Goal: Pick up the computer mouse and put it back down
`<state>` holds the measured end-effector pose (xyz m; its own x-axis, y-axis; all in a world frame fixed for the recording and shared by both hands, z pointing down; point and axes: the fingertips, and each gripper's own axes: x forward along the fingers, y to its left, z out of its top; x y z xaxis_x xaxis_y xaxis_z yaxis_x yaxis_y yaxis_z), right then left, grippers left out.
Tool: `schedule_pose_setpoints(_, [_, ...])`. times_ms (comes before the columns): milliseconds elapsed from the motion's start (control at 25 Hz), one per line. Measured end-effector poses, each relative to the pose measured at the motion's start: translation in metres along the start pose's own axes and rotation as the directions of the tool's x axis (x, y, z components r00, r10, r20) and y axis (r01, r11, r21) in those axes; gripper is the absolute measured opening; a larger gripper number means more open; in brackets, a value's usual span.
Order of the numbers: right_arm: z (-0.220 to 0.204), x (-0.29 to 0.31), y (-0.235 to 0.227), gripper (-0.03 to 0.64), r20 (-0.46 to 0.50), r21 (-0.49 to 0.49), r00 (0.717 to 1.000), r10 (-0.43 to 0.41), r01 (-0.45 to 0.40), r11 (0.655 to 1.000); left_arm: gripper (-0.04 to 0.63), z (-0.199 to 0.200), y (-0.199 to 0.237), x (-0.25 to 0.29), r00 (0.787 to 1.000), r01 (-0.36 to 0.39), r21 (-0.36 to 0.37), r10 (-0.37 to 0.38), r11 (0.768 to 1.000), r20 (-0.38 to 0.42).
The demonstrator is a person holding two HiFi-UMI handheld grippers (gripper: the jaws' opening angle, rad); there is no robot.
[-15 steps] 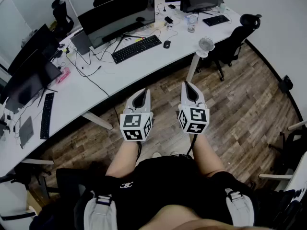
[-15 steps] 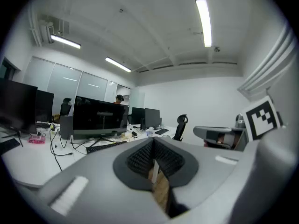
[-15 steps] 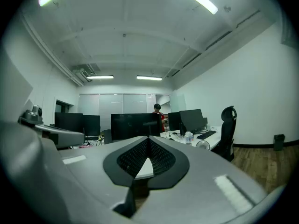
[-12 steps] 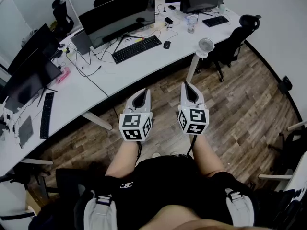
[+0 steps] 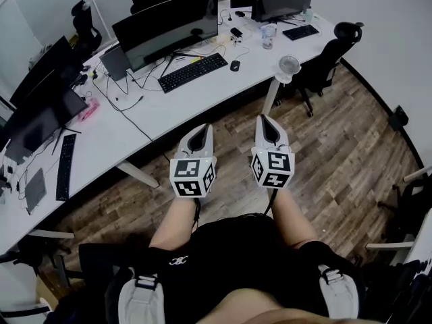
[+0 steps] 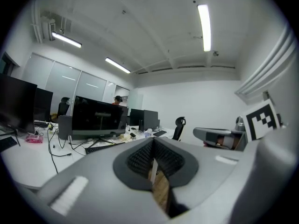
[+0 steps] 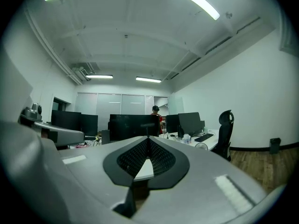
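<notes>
Pale grey left tongs (image 5: 202, 127) and right tongs (image 5: 262, 117), black ribbed pads (image 7: 135, 158), black-and-white marker cubes (image 5: 192, 178), black shirt (image 5: 223, 255)

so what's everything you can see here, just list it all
desk: one, white, long and curved, upper left
monitors: several, black, along the desk
keyboards: three, black, one before the big monitor, one at the left end, one at the far right end
computer mouse: one, black, on the desk just right of the middle keyboard
fan: one, white, at the desk's near edge
office chair: one, black, at the desk's right end
floor: wood planks, right and centre
left gripper: one, grey-white, shut, empty, held level over the floor
right gripper: one, grey-white, shut, empty, beside the left one
</notes>
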<state>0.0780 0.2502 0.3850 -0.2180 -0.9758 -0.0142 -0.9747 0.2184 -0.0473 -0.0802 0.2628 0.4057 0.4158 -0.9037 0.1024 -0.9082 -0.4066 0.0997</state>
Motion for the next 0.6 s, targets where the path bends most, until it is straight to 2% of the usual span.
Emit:
schedule_pose_setpoints(320, [-0.006, 0.014, 0.006, 0.005, -0.010, -0.010, 1.000, -0.019, 0.019, 1.000, 0.054, -0.002, 0.016, 0.013, 1.000, 0.016, -0.016, -0.016, 1.000, 0.002])
schedule_pose_setpoints(600, [-0.017, 0.058, -0.008, 0.005, 0.000, -0.003, 1.000, -0.014, 0.014, 1.000, 0.054, -0.006, 0.033, 0.055, 1.000, 0.006, -0.016, -0.006, 1.000, -0.007])
